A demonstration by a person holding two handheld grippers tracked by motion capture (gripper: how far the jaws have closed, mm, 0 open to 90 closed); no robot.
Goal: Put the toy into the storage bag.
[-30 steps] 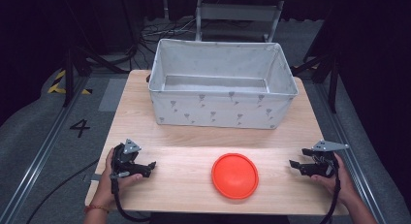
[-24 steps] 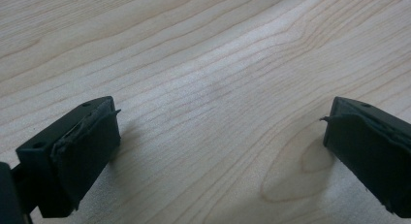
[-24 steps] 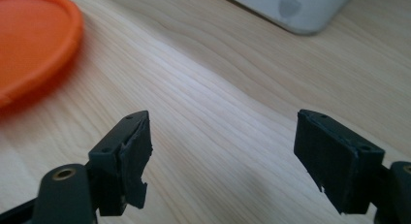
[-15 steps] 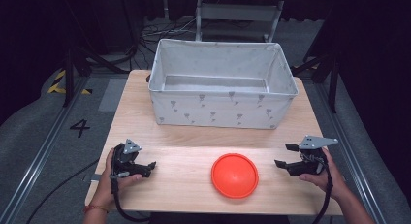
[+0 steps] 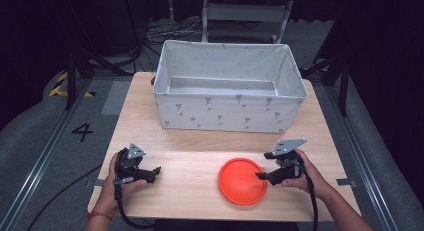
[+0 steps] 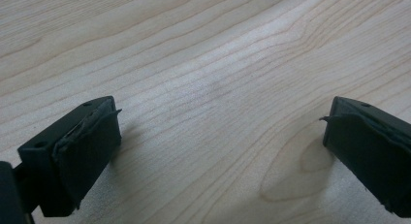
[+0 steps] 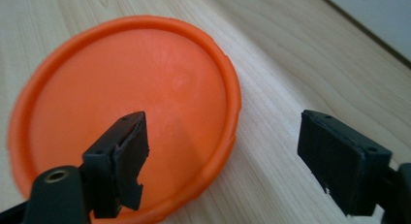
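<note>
Orange disc (image 5: 242, 181) flat on table (image 5: 190, 141), at six o'clock of fabric bin (image 5: 229, 86), right gripper (image 5: 262, 175) at disc's three o'clock edge, jaws just widening, straddling the rim, gripping nothing, left gripper (image 5: 156, 172) wide apart, empty, over bare wood.

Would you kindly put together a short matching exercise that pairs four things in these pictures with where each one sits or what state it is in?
Things:
1. orange disc
2. white fabric bin
3. left gripper
4. right gripper

Descriptions:
A. stands at the far side of the table
B. open, above bare wood near the left edge
C. lies flat on the near part of the table
D. open, one jaw over the disc's right rim

Pairs: 1-C, 2-A, 3-B, 4-D
</note>
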